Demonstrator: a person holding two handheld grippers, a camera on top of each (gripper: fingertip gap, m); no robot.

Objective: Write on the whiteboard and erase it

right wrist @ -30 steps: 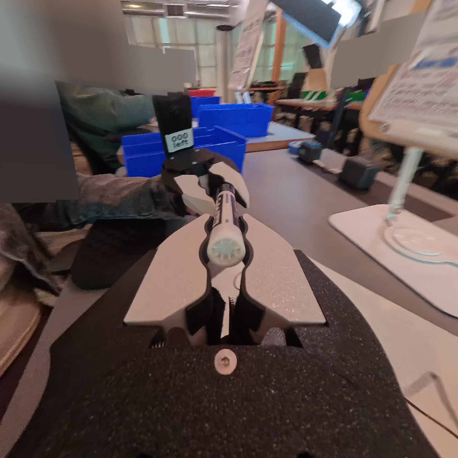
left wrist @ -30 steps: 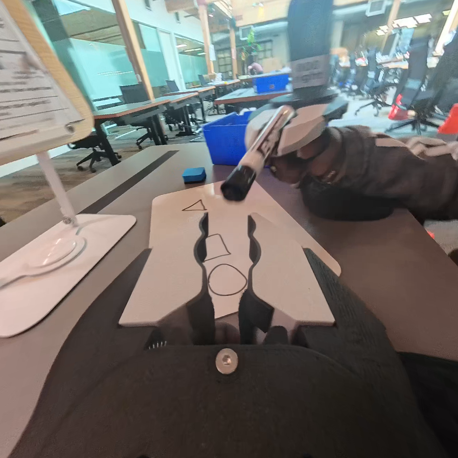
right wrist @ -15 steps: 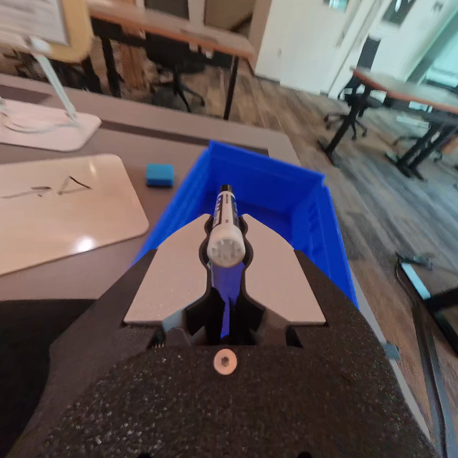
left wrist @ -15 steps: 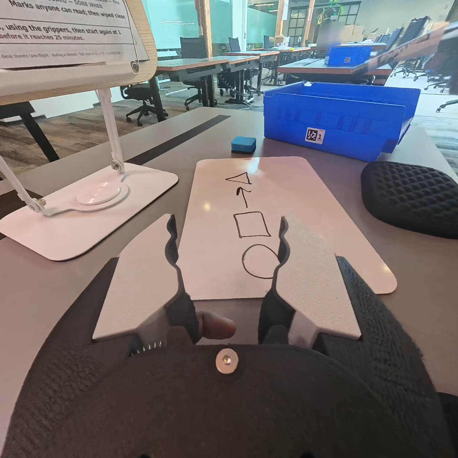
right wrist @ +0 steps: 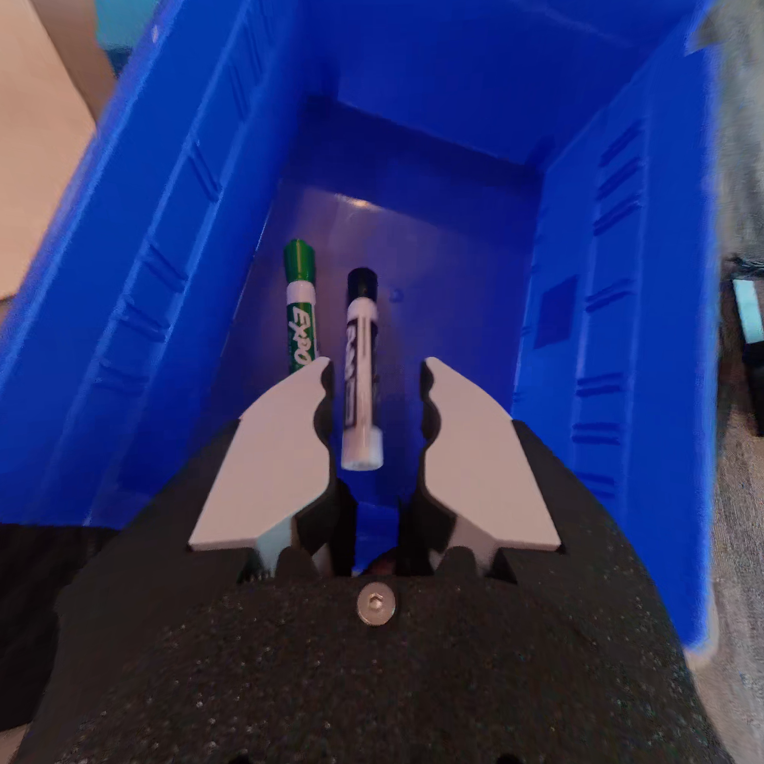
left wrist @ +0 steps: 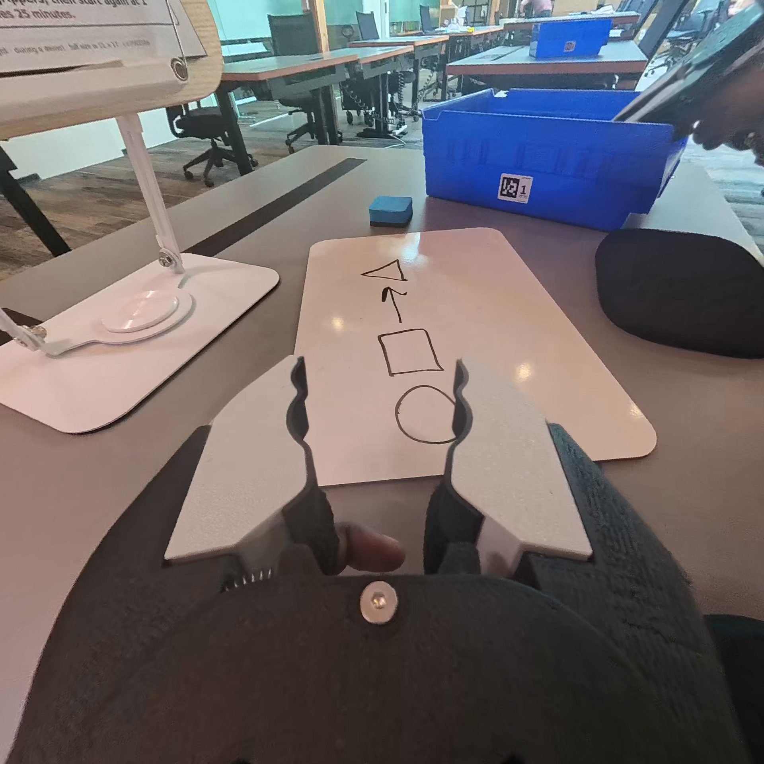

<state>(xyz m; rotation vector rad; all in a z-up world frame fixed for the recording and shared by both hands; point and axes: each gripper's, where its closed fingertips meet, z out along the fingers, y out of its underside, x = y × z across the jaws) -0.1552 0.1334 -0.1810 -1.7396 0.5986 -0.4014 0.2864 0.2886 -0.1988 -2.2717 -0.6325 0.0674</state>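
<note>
Rows of office desks and black swivel chairs fill the open room behind a grey-brown worktop (left wrist: pixel 682 475). Flat near its middle lies a white rounded-corner whiteboard (left wrist: pixel 516 339), bearing in black ink a triangle (left wrist: pixel 384 273), an arrow (left wrist: pixel 395 304), a square (left wrist: pixel 409 351) and a circle (left wrist: pixel 426 415) in a line running toward the near edge. Just beyond the board's far edge sits a small blue eraser block with a dark base (left wrist: pixel 390 210). Toward the worktop's left edge stands a white flat-based stand (left wrist: pixel 124 326) holding a printed sheet on a wooden board (left wrist: pixel 95 53). At the right edge rests a black textured pad (left wrist: pixel 682 293).

Left gripper (left wrist: pixel 380 368), white-fingered on a black body, hovers over the board's near end with its jaws wide apart and nothing between them.

Beyond the board stands a deep blue plastic bin (left wrist: pixel 537 165) carrying a white square code sticker (left wrist: pixel 514 188) on its near wall. Right gripper (right wrist: pixel 376 366) reaches down into this bin (right wrist: pixel 173 256), jaws spread; a black-capped white dry-erase marker (right wrist: pixel 361 364) shows in the gap between the fingers, touching neither. Whether it rests on the bin floor cannot be told. Just left of it lies a green-capped dry-erase marker (right wrist: pixel 299 306); both barrels carry printed brand lettering. In the left wrist view the right gripper's dark body (left wrist: pixel 703 70) angles over the bin's far right corner.
</note>
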